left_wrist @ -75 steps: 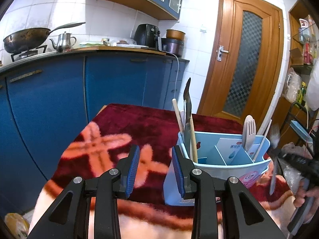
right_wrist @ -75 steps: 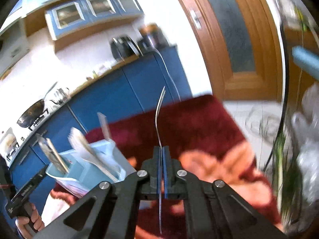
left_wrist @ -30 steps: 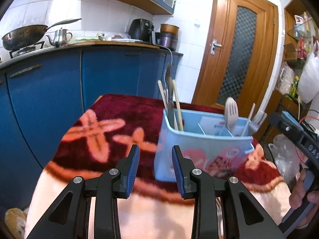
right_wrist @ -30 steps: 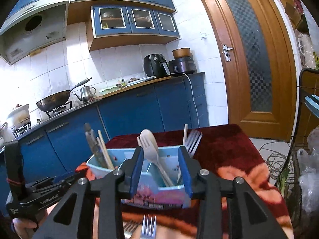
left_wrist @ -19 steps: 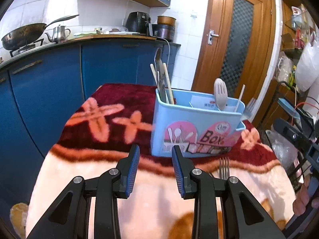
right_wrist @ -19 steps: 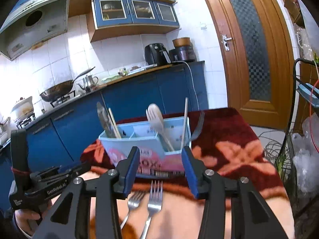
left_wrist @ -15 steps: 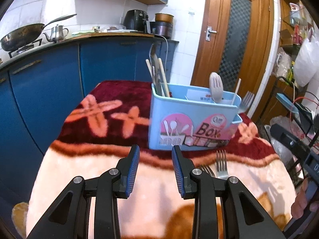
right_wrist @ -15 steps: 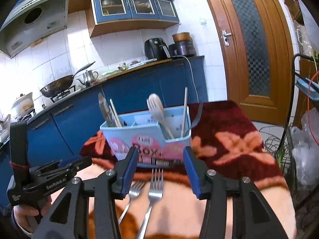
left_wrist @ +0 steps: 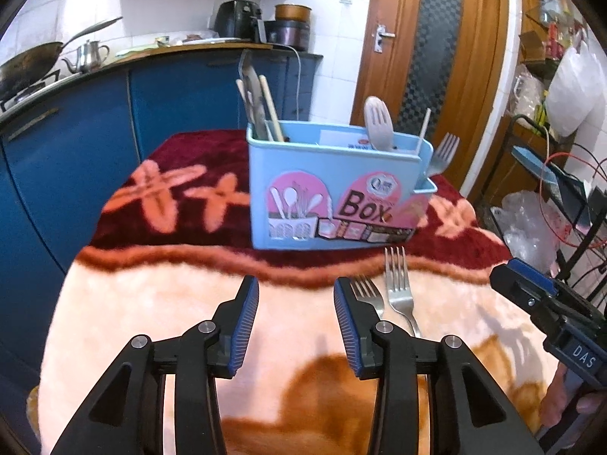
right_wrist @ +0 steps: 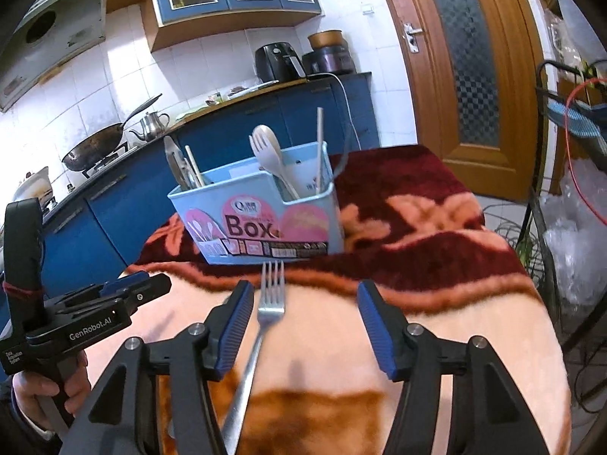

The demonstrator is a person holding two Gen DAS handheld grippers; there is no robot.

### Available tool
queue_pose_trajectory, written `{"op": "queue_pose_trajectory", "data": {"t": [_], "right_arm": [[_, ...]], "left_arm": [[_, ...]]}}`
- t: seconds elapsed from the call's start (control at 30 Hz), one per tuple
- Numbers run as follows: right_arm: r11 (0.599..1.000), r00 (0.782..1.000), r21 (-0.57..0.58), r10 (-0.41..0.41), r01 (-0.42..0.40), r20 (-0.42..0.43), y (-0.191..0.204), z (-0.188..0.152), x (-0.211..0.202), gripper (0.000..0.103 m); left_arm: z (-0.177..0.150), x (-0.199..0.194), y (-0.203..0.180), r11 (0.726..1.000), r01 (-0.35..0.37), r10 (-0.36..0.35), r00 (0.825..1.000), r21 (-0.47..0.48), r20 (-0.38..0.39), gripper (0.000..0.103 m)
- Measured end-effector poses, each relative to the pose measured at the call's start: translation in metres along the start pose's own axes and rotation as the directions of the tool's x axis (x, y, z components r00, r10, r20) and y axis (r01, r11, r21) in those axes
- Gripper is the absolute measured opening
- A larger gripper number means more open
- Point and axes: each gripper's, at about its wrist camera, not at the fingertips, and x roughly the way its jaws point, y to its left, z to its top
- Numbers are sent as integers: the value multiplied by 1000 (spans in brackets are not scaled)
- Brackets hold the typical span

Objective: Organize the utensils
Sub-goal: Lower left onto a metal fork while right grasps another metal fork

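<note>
My L gripper (left_wrist: 296, 313) low over near edge of blanket-covered table (left_wrist: 151, 303), jaws opening, nothing btwn pads. My R gripper (right_wrist: 301, 316) also opening; fork (right_wrist: 270, 295) lies on blanket btwn its jaws, nearer left pad, pads not pressing it. Second fork (left_wrist: 366, 294) just beside first, tines toward far edge. Beyond forks, blue utensil box (left_wrist: 334, 193) upright mid-table w/ spork (left_wrist: 378, 123), chopsticks (left_wrist: 271, 108), another fork at its right end. Blue cabinets (left_wrist: 68, 144) behind.

Black grippers (right_wrist: 301, 326), blue ribbed pads (silver screws)
</note>
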Motion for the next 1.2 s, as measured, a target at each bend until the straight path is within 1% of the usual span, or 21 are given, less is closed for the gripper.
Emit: {"op": "queue_pose_trajectory", "data": {"t": [0.17,0.3,0.4,0.6,0.67,0.73,0.83,0.87,0.93,1.07,1.13,1.2], "right_arm": [[1000,1000,19,-3,3,-13,-11,-4,0,63],[1000,1000,28,-7,7,-16,-18,-5,0,66],[999,1000,30,-11,11,-19,-23,-7,1,66],[998,1000,59,-8,9,-21,-35,-9,3,66],[997,1000,71,-4,5,-24,-38,-9,5,66],[997,1000,78,2,0,-27,-40,-10,6,66],[996,999,84,11,-8,-34,-42,-11,8,66],[996,999,87,13,-10,-36,-42,-11,9,66],[996,999,89,18,-14,-39,-43,-11,9,66],[995,998,97,23,-18,-50,-44,-12,11,66],[995,998,98,21,-16,-53,-44,-12,12,66],[996,998,94,18,-13,-56,-43,-12,12,66]], "left_arm": [[-2,13,-9,999,41,-41,998,-4,-51,43],[-3,25,-18,998,59,-59,994,-1,-87,43],[-3,34,-24,997,77,-77,991,-1,-108,43],[-4,51,-29,992,121,-124,979,-25,-160,43],[-4,58,-29,988,150,-155,970,-45,-185,32],[-5,63,-27,982,176,-186,961,-69,-203,29],[-5,68,-26,969,223,-241,946,-105,-216,21],[-4,70,-27,965,236,-256,940,-112,-225,20],[-4,73,-29,962,248,-269,934,-116,-236,18],[-3,78,-32,951,280,-303,923,-129,-237,6],[-4,79,-33,948,289,-314,921,-137,-231,4],[-4,76,-32,947,291,-316,923,-139,-219,4]]}}
